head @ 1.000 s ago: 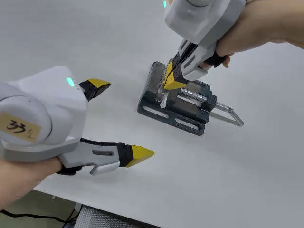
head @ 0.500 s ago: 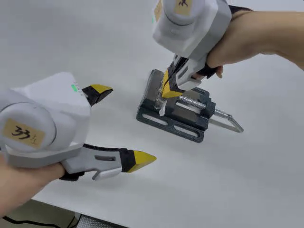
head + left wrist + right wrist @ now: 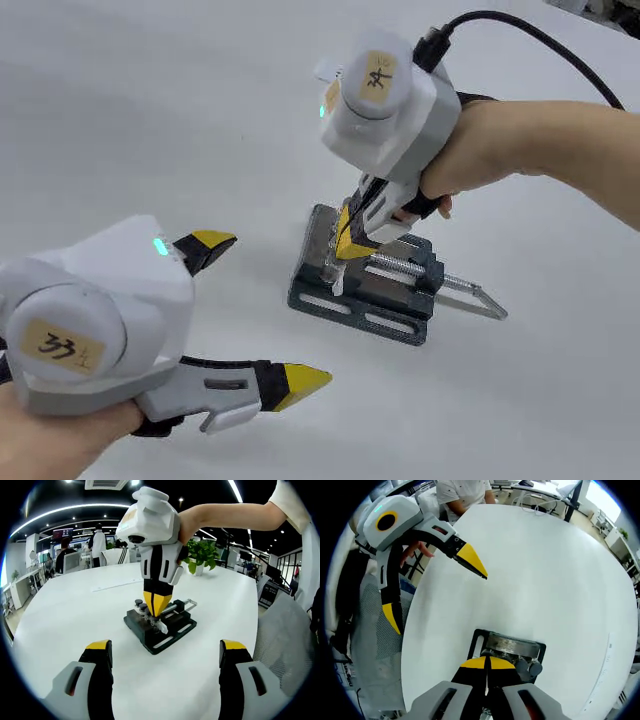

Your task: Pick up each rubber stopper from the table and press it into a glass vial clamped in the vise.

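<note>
Change over the last second: right gripper (image 3: 352, 244) has swung more upright, jaws pressed together, tips kept at the vial row in the vise (image 3: 398, 302). Stoppered vials (image 3: 528, 667) stand just beside them, so pressing is probably under way. Left gripper (image 3: 272, 308) hangs well apart, jaws wide.

One vise (image 3: 362, 290) is sitting on the one white table (image 3: 150, 120), with two grippers hanging over it: the left gripper (image 3: 272, 308) and the right gripper (image 3: 350, 240). Two dark-capped vials (image 3: 522, 666) are showing in the vise. Whether more are standing behind the tips is unclear.
</note>
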Action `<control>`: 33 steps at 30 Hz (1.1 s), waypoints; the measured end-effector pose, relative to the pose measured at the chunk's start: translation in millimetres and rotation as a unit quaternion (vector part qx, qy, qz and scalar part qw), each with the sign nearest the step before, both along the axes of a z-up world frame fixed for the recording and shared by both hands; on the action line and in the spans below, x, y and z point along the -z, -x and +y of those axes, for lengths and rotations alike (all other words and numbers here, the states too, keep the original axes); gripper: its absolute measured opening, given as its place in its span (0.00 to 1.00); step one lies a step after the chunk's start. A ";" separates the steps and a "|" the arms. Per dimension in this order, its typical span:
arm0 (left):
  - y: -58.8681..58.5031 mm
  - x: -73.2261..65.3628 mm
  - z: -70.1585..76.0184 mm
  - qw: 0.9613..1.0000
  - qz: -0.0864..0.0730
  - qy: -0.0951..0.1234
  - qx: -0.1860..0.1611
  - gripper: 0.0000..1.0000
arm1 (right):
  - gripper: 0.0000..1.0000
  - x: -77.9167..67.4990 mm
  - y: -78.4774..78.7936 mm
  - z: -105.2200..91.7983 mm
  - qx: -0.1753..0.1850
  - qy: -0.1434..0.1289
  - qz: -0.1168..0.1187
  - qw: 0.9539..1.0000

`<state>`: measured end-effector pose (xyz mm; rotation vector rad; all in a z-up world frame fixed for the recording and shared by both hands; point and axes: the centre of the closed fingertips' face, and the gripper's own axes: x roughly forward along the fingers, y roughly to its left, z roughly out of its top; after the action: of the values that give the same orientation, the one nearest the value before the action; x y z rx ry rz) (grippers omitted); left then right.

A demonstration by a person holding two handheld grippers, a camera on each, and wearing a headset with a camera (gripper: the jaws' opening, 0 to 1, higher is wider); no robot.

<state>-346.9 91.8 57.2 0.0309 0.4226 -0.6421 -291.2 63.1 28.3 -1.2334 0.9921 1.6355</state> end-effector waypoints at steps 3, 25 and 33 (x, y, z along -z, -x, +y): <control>1.1 -0.2 -1.3 1.000 -0.002 -0.009 0.005 0.87 | 0.00 0.2 0.2 0.9 -0.011 0.008 -0.014 1.000; 1.7 -16.4 4.3 0.999 -0.017 -0.030 0.005 0.87 | 0.00 -1.4 -2.2 -0.1 0.011 -0.074 -0.039 0.996; 2.7 -14.7 5.7 0.999 -0.015 -0.032 0.006 0.87 | 0.00 -3.0 -11.2 0.8 0.009 -0.090 -0.051 0.995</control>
<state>-349.6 97.5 71.9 0.1030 0.4147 -0.6395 -280.1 63.9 31.3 -1.1710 0.7738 1.5941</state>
